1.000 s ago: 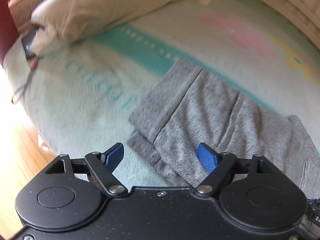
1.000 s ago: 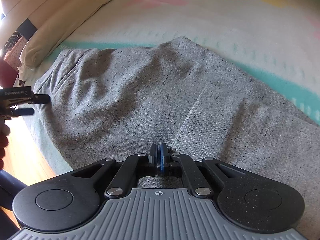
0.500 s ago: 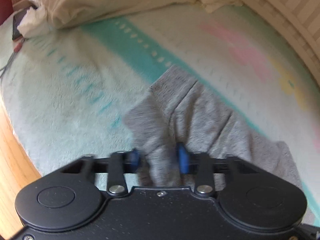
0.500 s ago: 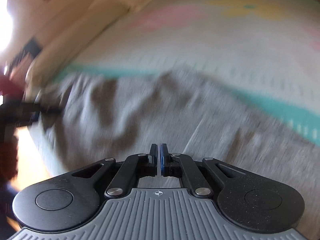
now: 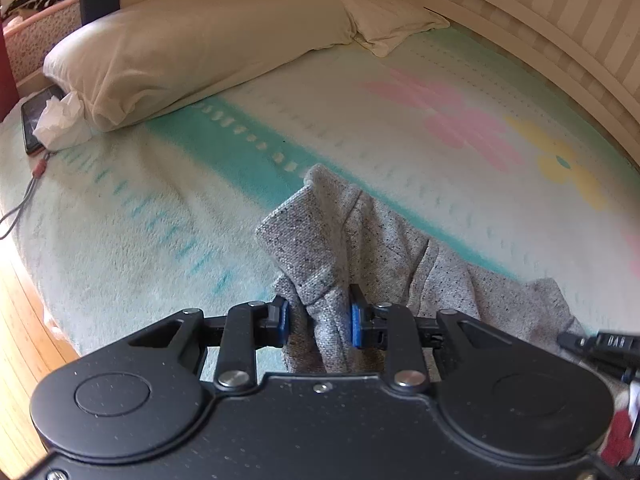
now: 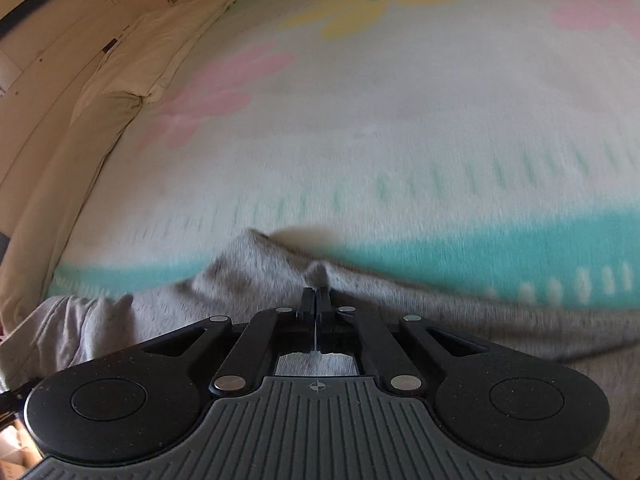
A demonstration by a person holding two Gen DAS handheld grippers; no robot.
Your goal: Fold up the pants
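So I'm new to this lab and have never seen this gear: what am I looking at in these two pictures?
A person holds two hand-held grippers, each with a wide-angle camera looking along its jaws. In the left view, the left gripper has closed its blue pads on a bunched fold of the grey pants, lifting it off the blanket. A pillow lies beyond. In the blurred right view, the right gripper has its jaws together at the pants' edge, apparently pinching the cloth.
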